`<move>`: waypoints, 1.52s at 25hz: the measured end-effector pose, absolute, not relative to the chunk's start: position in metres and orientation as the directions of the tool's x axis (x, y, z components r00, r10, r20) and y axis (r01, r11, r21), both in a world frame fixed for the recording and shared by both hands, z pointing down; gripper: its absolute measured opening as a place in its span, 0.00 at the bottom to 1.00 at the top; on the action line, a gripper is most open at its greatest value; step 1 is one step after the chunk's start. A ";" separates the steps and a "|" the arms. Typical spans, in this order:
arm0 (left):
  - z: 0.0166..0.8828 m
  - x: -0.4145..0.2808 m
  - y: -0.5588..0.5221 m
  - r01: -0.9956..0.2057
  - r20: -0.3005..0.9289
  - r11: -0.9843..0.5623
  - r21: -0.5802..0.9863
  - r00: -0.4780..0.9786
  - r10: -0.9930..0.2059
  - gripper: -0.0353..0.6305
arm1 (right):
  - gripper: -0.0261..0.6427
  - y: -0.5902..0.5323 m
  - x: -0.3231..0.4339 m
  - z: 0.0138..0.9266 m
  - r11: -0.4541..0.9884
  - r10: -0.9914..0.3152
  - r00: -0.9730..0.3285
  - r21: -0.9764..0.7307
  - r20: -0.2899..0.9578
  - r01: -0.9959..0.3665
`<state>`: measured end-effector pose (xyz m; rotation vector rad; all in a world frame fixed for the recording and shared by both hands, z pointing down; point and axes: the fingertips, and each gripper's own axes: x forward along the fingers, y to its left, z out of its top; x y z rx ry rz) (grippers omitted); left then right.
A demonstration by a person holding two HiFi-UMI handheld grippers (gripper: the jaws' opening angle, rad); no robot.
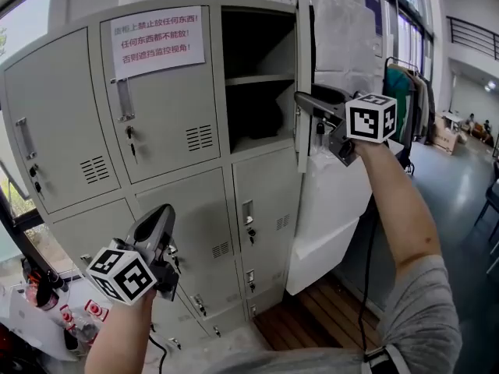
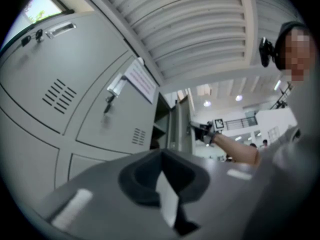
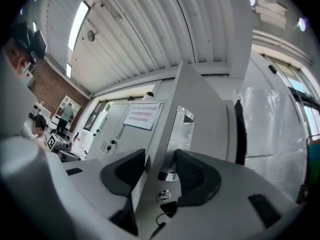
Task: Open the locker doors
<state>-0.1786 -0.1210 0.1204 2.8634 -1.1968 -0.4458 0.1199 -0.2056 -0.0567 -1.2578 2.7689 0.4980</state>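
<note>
1. You are holding the left gripper (image 1: 159, 218) low, jaws together on nothing, before the closed lower doors (image 1: 261, 193).
2. Your right gripper (image 3: 160, 170) is straddling the open top-right door (image 3: 210, 104) at its edge, jaws apart.
3. The next move is likely calling for the neighbouring closed door (image 1: 168, 115), taken by its handle (image 1: 122, 98).

Showed a grey metal locker bank (image 1: 179, 170), its top right compartment (image 1: 269, 33) standing open. Had a thin shelf (image 1: 259, 79) across the middle of that compartment. Held a dark bundle (image 1: 257, 119) on the compartment's bottom, just under the shelf. Showed a wooden slat platform (image 1: 312, 310) at the locker bank's right foot. Showed a glossy grey floor (image 1: 460, 201) right of the locker bank, with a clothes rack (image 1: 409, 92) standing on it.
</note>
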 end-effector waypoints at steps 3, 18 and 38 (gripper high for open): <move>0.123 -0.155 -0.125 -0.667 -0.256 -0.736 0.116 0.696 -0.671 0.06 | 0.32 -0.191 0.178 -0.055 0.569 -0.768 -0.611 0.232 -0.194 -0.789; 0.131 -0.100 -0.125 -0.612 -0.241 -0.780 0.126 0.744 -0.623 0.06 | 0.12 -0.222 0.390 -0.031 0.113 -0.971 -0.129 0.085 -0.200 -0.990; 0.166 -0.152 -0.101 -0.709 -0.228 -0.699 0.097 0.668 -0.709 0.06 | 0.10 -0.151 0.112 0.127 0.589 -0.787 -0.570 -0.012 -0.235 -0.808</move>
